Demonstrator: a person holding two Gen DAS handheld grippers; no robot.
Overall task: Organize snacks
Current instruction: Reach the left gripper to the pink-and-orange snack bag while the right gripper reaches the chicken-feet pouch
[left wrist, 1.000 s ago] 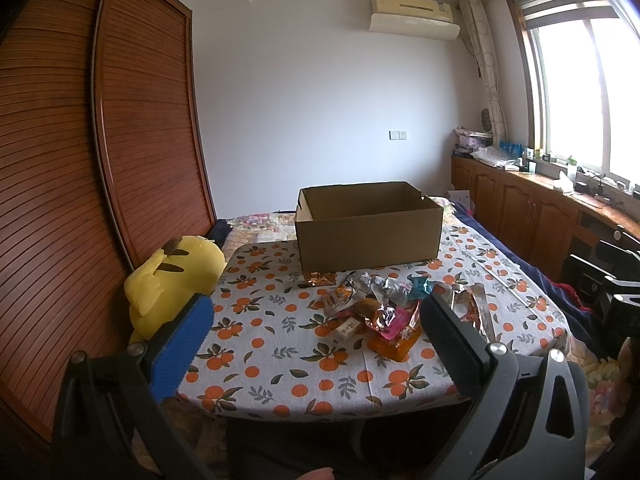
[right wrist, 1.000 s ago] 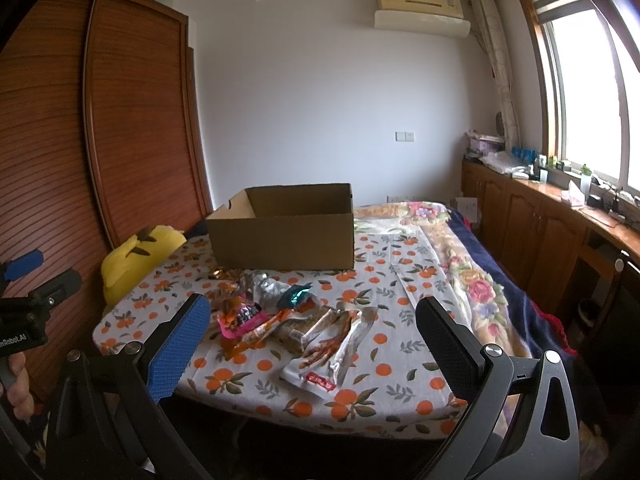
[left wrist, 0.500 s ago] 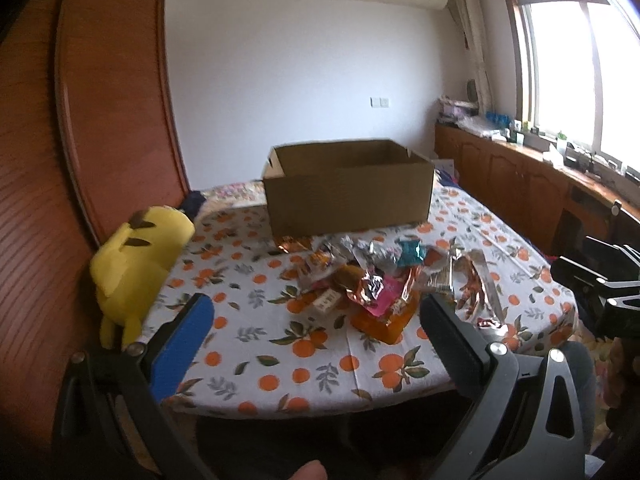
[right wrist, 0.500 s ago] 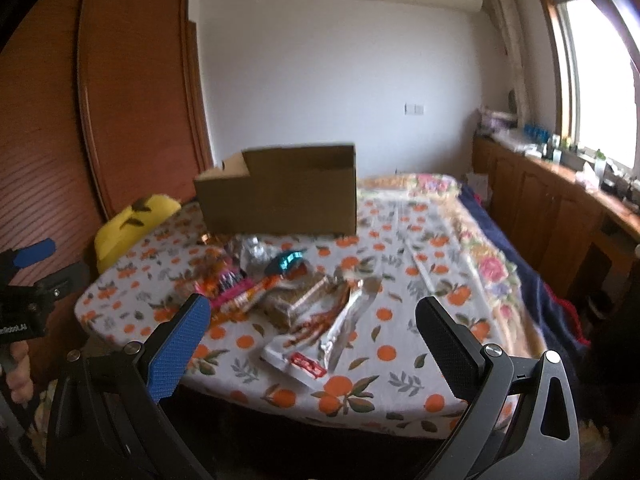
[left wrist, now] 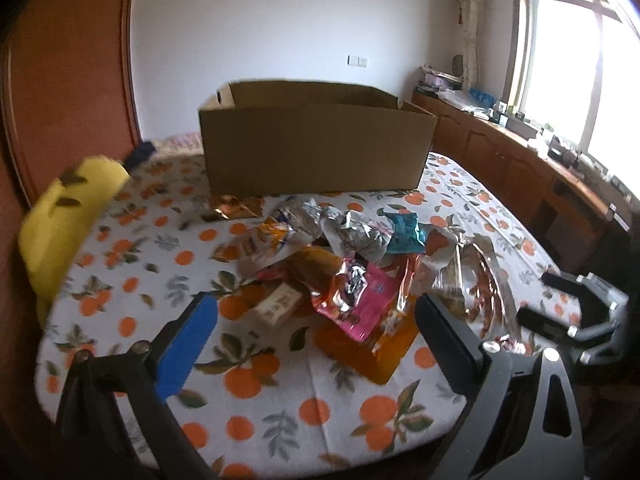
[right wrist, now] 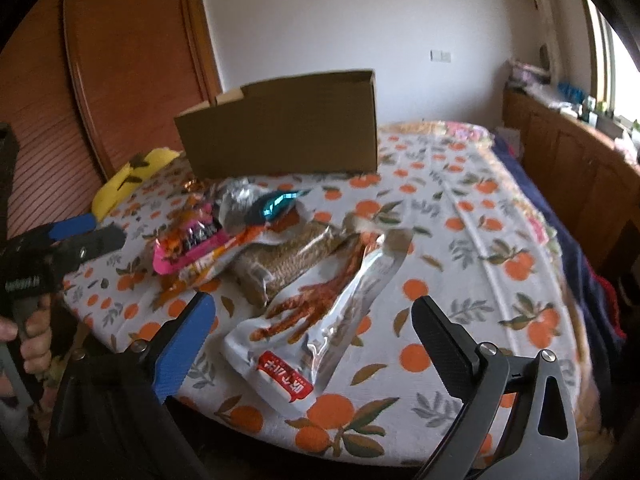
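A heap of snack packets [left wrist: 344,252] lies on the orange-print tablecloth in front of an open cardboard box [left wrist: 316,152]. It includes a pink packet [left wrist: 372,300], an orange one [left wrist: 372,348], a teal one [left wrist: 406,236] and crumpled silver foil [left wrist: 356,232]. My left gripper [left wrist: 316,308] hovers over the pink and orange packets; its jaws are closing, wide apart, pressing nothing. My right gripper [right wrist: 314,306] stands open above a clear chicken-feet packet [right wrist: 316,312], beside a brown packet [right wrist: 292,260]. The box [right wrist: 288,132] stands behind.
A yellow plush toy [left wrist: 68,216] sits at the table's left edge by a wooden wardrobe [left wrist: 60,100]. Low wooden cabinets [left wrist: 520,168] run under the window on the right. A hand [right wrist: 36,344] holds the left gripper's handle. The table's front edge is close below both grippers.
Both grippers have come down and forward toward the table and tilted downward. The snack heap and box now look larger and closer.
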